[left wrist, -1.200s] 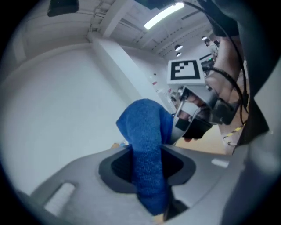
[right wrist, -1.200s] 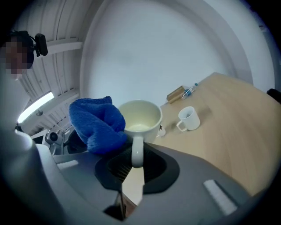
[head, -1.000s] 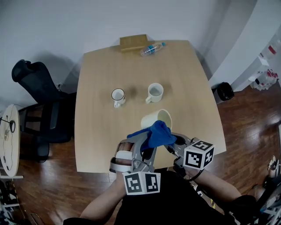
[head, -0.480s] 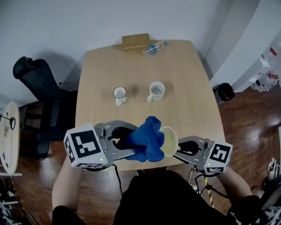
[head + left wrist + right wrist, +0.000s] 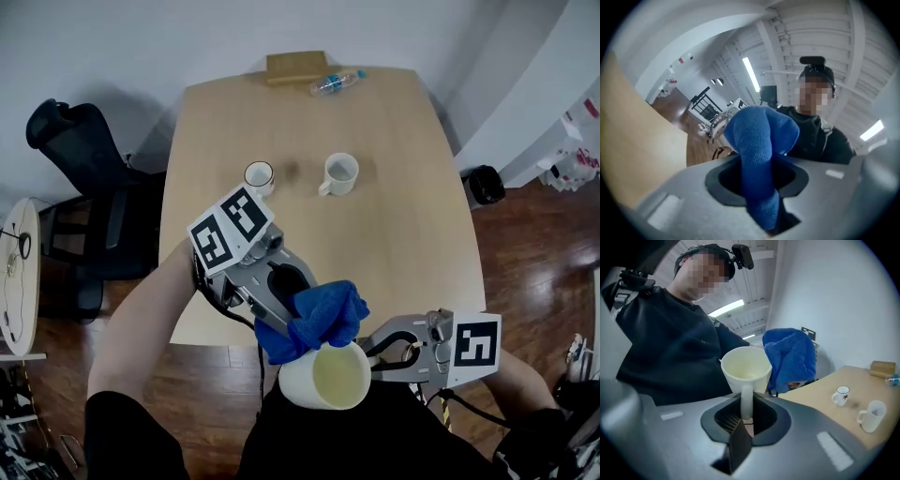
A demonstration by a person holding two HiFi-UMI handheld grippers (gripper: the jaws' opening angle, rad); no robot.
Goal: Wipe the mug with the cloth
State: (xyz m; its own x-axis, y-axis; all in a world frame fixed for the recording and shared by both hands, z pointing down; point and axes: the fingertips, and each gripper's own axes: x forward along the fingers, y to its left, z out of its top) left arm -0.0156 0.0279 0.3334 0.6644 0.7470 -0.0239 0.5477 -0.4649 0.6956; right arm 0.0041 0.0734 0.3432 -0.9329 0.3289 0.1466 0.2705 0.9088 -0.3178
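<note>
Since prev frame, mug + cloth moved to lower centre, clear of table. R gripper clamped on mug handle to steady it; L gripper pinches cloth, bunched against rim for wiping.

We find the table open across its near half; a small mug and a white mug stand mid-table, a bottle and a box at the far edge.
</note>
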